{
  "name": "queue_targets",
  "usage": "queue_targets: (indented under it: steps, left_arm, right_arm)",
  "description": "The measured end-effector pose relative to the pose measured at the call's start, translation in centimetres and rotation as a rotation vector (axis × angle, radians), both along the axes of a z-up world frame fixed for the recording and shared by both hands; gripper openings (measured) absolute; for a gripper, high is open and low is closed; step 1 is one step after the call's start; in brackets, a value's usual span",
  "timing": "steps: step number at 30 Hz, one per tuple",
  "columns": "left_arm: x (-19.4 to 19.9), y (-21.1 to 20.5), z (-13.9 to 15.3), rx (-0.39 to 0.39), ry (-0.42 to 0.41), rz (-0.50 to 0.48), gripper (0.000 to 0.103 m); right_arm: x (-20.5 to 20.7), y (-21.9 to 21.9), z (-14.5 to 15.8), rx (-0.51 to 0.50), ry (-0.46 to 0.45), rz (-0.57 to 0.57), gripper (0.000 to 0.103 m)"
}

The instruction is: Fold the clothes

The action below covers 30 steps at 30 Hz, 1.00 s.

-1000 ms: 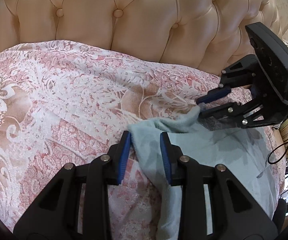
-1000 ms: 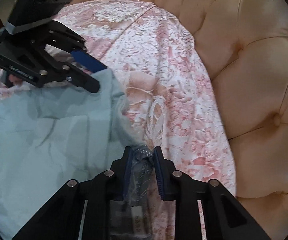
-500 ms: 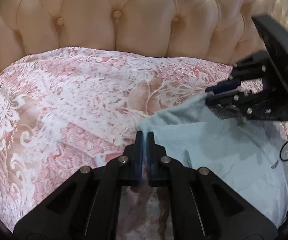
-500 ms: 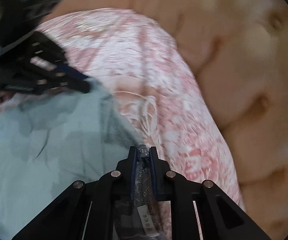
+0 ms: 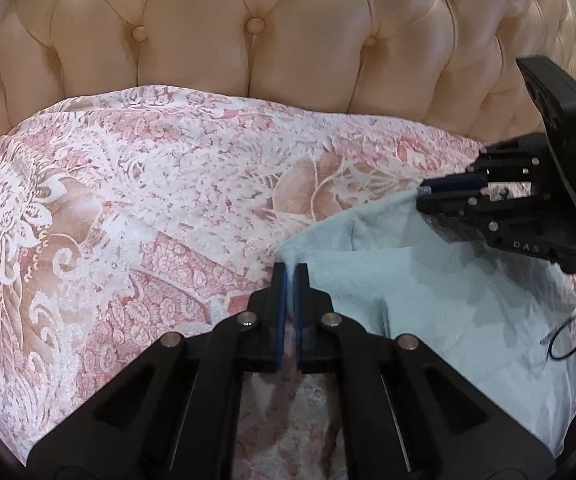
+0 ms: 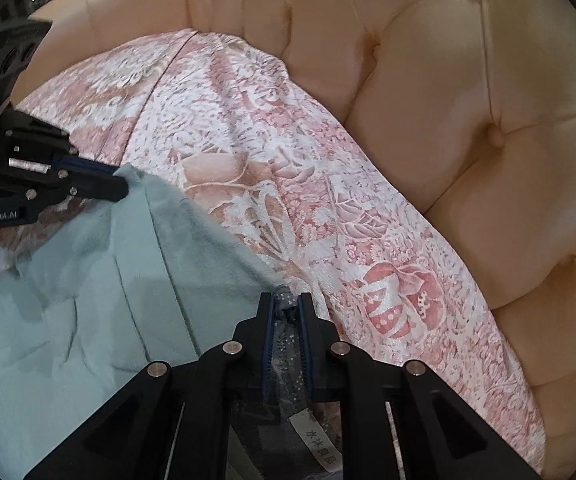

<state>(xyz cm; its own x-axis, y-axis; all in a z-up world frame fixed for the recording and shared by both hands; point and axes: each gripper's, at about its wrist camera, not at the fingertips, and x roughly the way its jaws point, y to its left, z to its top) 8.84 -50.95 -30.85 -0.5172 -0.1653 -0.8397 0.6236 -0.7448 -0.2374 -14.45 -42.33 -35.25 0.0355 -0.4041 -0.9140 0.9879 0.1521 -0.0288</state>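
A pale green garment (image 5: 428, 280) lies spread on a pink floral bedspread (image 5: 147, 200). In the left wrist view my left gripper (image 5: 290, 270) is shut on the garment's near left corner. My right gripper (image 5: 424, 196) pinches the far right corner of the same edge. The edge hangs a little slack between the two. In the right wrist view the right gripper (image 6: 288, 300) is shut on a bunched bit of the garment (image 6: 87, 300) with grey dotted lining and a white label (image 6: 320, 444). The left gripper (image 6: 121, 184) shows at the left, holding its corner.
A beige tufted headboard (image 5: 255, 40) rises right behind the bedspread, and curves round the right side (image 6: 488, 140) in the right wrist view. A thin black cable (image 5: 568, 340) hangs at the bed's right edge.
My left gripper's jaws closed on the garment corner that lay between them. The right gripper rolled while keeping its hold, and the garment edge now runs between both grippers.
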Motion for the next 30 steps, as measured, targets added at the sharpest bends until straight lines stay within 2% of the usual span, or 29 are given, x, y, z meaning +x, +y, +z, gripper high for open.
queue_targets:
  steps: [6,10,11,12,13,14,16,18,21,23,24,26,30]
  left_arm:
    - [0.4,-0.3,0.2,0.026,0.022,0.02,0.009]
    - [0.9,-0.5,0.6,0.037,0.034,0.043,0.016]
    - [1.2,-0.5,0.8,0.035,0.038,0.052,0.027]
    - [1.5,-0.6,1.0,0.032,0.042,0.061,0.044]
    - [1.9,-0.8,1.2,0.03,0.055,0.078,0.051]
    - [2.4,-1.0,1.5,0.028,0.068,0.096,0.054]
    - [3.1,-1.4,1.9,0.045,0.088,0.1,0.054]
    - [3.6,-1.4,2.3,0.052,0.102,0.09,0.054]
    - [4.1,-1.2,2.7,0.049,0.105,0.067,0.054]
    - [4.7,-1.2,3.0,0.05,0.108,0.071,0.054]
    - [5.1,-1.2,3.2,0.048,0.11,0.076,0.054]
    - [6.4,-1.2,3.6,0.045,0.127,0.113,0.054]
    - [11.4,0.6,4.7,0.085,0.218,0.217,0.054]
  right_arm:
    - [-1.2,0.7,1.1,-0.024,-0.064,-0.091,0.013]
    - [-2.4,1.1,1.5,-0.027,-0.104,-0.161,0.016]
    - [-3.0,1.2,1.7,-0.031,-0.117,-0.188,0.016]
    - [-3.5,1.3,1.8,-0.035,-0.13,-0.215,0.016]
    - [-4.1,1.5,2.0,-0.041,-0.134,-0.245,0.016]
    - [-4.8,2.1,2.6,-0.054,-0.114,-0.282,0.016]
    - [-6.4,3.4,3.7,-0.078,-0.077,-0.361,0.016]
    - [-8.0,6.4,4.9,-0.086,-0.058,-0.473,0.016]
    - [-8.8,13.0,6.9,-0.129,-0.101,-0.611,0.017]
    - [-8.0,18.6,7.9,-0.154,-0.13,-0.724,0.024]
    - [-7.2,21.2,8.1,-0.163,-0.148,-0.78,0.028]
    - [-4.9,26.3,7.6,-0.167,-0.22,-0.87,0.042]
    - [1.8,33.6,5.5,-0.128,-0.375,-0.942,0.045]
